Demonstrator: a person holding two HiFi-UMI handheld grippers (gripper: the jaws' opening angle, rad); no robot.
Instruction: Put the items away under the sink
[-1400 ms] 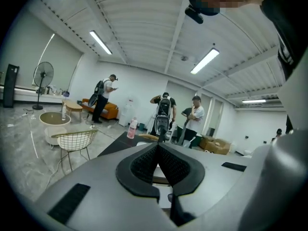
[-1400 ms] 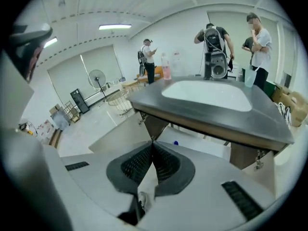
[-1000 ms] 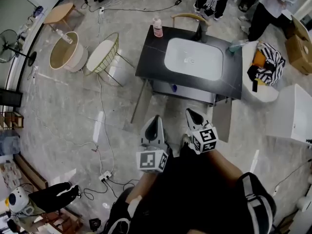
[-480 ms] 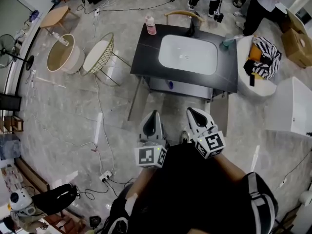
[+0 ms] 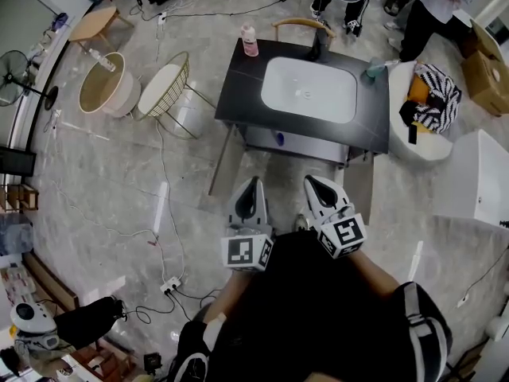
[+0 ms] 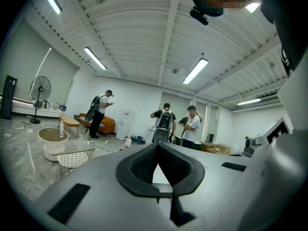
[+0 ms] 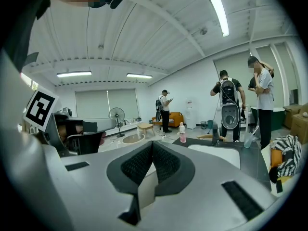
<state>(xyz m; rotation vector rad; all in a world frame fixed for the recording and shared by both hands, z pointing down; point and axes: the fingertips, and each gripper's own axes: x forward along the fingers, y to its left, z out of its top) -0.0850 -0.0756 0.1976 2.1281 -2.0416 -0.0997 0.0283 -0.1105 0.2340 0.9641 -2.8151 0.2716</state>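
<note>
A black counter (image 5: 240, 94) with a white basin (image 5: 308, 90) stands ahead of me, its cabinet doors (image 5: 225, 165) swung open below. On it are a pink bottle (image 5: 250, 41), a dark faucet (image 5: 322, 48) and a clear teal bottle (image 5: 374, 68). A small blue item (image 5: 279, 140) sits inside the cabinet. My left gripper (image 5: 254, 188) and right gripper (image 5: 312, 183) hang side by side in front of the cabinet, both shut and empty. The right gripper view shows the pink bottle (image 7: 182, 133) and the basin (image 7: 216, 154) beyond shut jaws.
Left of the sink are a wire chair (image 5: 166, 90) and a round wooden tub (image 5: 107, 84). Cables and a power strip (image 5: 169, 286) lie on the floor. A white seat with a striped cloth (image 5: 432, 94) and a white cabinet (image 5: 481, 177) stand at the right. People (image 5: 433, 6) stand behind.
My right gripper has risen a little in front of me. The left gripper has hardly moved. Both stay shut.
</note>
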